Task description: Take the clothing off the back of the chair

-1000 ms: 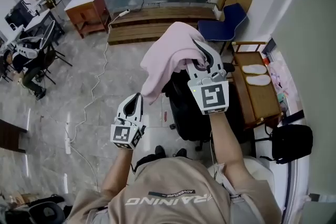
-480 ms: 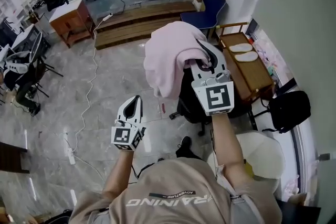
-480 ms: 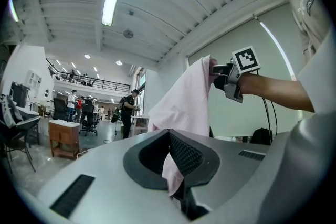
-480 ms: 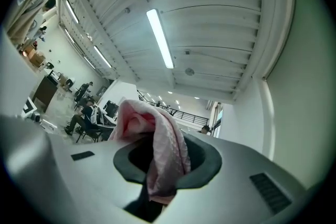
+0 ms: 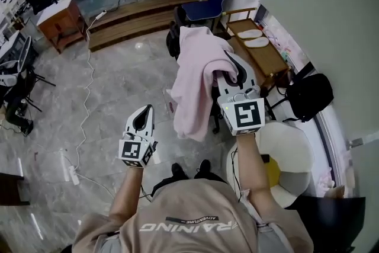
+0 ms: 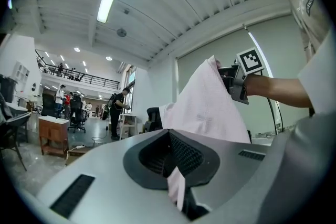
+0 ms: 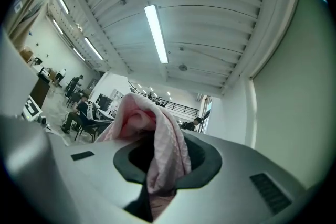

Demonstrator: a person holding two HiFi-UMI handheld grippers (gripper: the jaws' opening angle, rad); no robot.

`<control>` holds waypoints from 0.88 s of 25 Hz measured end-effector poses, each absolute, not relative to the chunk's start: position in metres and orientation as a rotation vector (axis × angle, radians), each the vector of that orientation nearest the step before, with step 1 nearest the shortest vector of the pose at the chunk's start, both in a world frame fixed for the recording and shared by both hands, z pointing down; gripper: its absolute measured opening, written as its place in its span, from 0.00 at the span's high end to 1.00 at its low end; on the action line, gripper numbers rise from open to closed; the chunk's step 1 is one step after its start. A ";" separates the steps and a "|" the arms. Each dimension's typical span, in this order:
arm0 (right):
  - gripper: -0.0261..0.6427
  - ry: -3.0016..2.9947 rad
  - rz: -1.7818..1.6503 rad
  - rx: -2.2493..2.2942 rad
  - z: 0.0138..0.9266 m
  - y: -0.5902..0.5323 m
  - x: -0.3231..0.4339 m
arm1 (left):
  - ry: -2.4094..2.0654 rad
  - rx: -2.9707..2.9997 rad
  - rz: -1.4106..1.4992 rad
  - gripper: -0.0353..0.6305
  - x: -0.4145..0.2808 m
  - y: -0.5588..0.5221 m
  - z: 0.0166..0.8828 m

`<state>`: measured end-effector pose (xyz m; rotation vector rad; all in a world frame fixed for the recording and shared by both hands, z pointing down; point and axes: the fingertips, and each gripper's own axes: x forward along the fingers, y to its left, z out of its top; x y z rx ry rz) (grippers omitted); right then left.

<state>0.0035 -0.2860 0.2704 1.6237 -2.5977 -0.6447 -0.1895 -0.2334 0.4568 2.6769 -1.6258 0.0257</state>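
A pink garment [image 5: 195,77] hangs in the air from my right gripper [image 5: 230,59], which is shut on a thick bunch of it [image 7: 160,155]. My left gripper [image 5: 147,109] is lower and to the left, shut on a small pink edge of the cloth [image 6: 176,189]. The left gripper view shows the garment [image 6: 207,107] spread out ahead, with the right gripper behind it. The black chair [image 5: 173,39] stands behind the hanging cloth and is mostly hidden by it; the cloth no longer rests on its back.
A blue chair [image 5: 208,0] and a wooden bench [image 5: 260,53] with white slippers stand by the right wall. A black bag [image 5: 308,95] and a white round seat [image 5: 287,157] are close on the right. A wooden platform [image 5: 136,18], a desk [image 5: 56,18] and a floor cable [image 5: 83,121] lie to the left.
Both grippers have carried the pink garment back from the chair. The cloth, bunched over the chair before, now hangs long and free. Chair and bench have slid up the picture.
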 end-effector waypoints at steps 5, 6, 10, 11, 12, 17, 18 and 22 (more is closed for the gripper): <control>0.81 -2.611 -0.640 1.643 0.270 -0.238 0.022 | -1.615 2.699 0.027 0.93 -0.169 -0.199 0.451; 0.81 -2.617 -0.639 1.637 0.271 -0.228 0.027 | -1.616 2.698 0.027 0.93 -0.162 -0.191 0.452; 0.81 -2.618 -0.653 1.582 0.277 -0.184 0.046 | -1.614 2.710 -0.009 0.93 -0.134 -0.148 0.452; 0.81 -2.615 -0.658 1.569 0.279 -0.174 0.050 | -1.616 2.709 -0.012 0.93 -0.128 -0.137 0.450; 0.81 -2.614 -0.657 1.563 0.282 -0.164 0.056 | -1.620 2.707 -0.009 0.93 -0.123 -0.126 0.448; 0.81 -2.634 -0.578 1.562 0.305 -0.124 0.079 | -1.650 2.695 0.036 0.93 -0.110 -0.077 0.443; 0.81 -2.641 -0.556 1.559 0.310 -0.117 0.082 | -1.659 2.695 0.047 0.93 -0.109 -0.069 0.441; 0.81 -2.653 -0.519 1.544 0.323 -0.088 0.082 | -1.672 2.707 0.054 0.93 -0.112 -0.045 0.437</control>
